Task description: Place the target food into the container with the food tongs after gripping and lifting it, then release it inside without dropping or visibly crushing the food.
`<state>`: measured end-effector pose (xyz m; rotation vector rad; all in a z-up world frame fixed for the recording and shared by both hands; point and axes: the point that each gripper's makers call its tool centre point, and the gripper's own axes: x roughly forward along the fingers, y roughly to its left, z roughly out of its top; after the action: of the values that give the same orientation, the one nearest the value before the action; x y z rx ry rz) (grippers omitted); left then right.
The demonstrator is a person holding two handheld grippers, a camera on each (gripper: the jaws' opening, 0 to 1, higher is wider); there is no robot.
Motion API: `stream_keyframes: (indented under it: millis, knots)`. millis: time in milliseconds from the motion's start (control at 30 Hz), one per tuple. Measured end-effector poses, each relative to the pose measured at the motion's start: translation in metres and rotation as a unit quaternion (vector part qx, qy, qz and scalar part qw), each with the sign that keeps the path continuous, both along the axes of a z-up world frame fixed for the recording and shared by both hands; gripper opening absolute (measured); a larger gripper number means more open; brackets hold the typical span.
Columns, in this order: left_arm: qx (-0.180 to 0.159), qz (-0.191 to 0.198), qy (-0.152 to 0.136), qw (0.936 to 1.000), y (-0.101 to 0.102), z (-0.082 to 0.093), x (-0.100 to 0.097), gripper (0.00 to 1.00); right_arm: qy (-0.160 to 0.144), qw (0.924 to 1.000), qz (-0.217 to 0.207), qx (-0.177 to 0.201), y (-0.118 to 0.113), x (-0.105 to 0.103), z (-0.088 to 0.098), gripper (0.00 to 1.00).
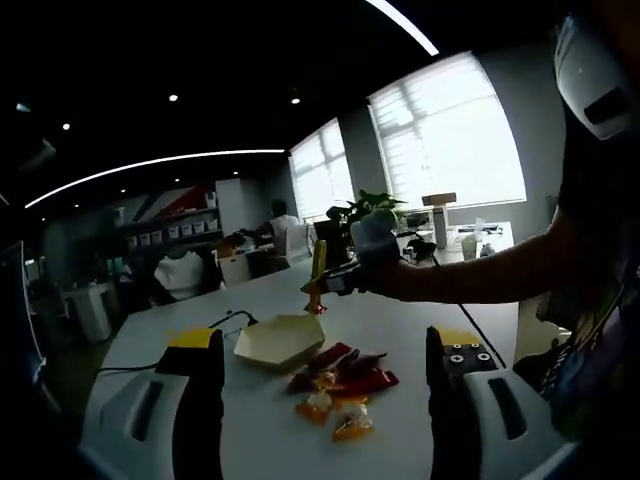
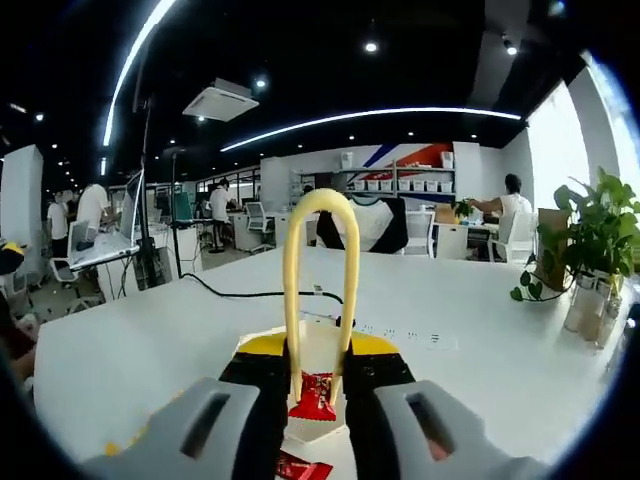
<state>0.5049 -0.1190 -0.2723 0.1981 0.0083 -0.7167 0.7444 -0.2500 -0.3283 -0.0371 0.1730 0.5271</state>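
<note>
One red snack (image 2: pixel 317 396) sits pinched in our tongs (image 2: pixel 318 290), right gripper (image 2: pixel 318 400) clenched on them above the container (image 1: pixel 279 340); left gripper (image 1: pixel 325 400) hangs released, out of the way.

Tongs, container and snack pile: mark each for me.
tongs (image 2: pixel 319 205), right gripper view, top of the yellow loop
container (image 1: pixel 280 341), left gripper view, inside of the cream tray
snack pile (image 1: pixel 340 385), left gripper view, red wrappers in the middle

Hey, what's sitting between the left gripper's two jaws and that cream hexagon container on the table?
In the left gripper view, a pile of wrapped snacks, red and orange packets, lies on the white table between the left gripper and the cream container.
</note>
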Motion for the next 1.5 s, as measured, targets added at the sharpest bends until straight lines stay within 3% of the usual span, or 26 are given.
stream_keyframes:
  millis: [233, 567, 667, 700, 867, 1300, 1500]
  knots:
    - [0.003, 0.001, 0.001, 1.0000, 0.000, 0.000, 0.001, 0.88, 0.018, 0.9998, 0.009, -0.007, 0.011, 0.022, -0.025, 0.15]
    - [0.007, 0.003, 0.000, 1.0000, 0.002, 0.000, 0.003, 0.88, 0.052, 0.9984, 0.020, -0.007, 0.020, 0.026, -0.059, 0.15]
    - [0.008, 0.005, 0.003, 1.0000, 0.003, 0.000, 0.003, 0.88, 0.055, 0.9980, 0.027, -0.016, 0.023, 0.025, -0.066, 0.15]
    - [0.009, 0.005, 0.002, 0.9999, 0.004, 0.000, 0.003, 0.88, 0.055, 0.9973, 0.027, -0.040, 0.023, 0.025, -0.070, 0.15]
    - [0.012, 0.008, 0.006, 0.9999, 0.006, -0.002, 0.002, 0.88, 0.066, 0.9964, 0.033, -0.042, 0.028, 0.024, -0.078, 0.15]
    - [0.011, 0.017, 0.005, 0.9998, 0.012, -0.002, 0.001, 0.88, 0.067, 0.9956, 0.040, -0.052, 0.031, 0.021, -0.080, 0.19]
    - [0.012, 0.018, 0.006, 0.9997, 0.012, -0.002, 0.001, 0.87, 0.053, 0.9977, 0.028, -0.032, 0.024, 0.022, -0.064, 0.20]
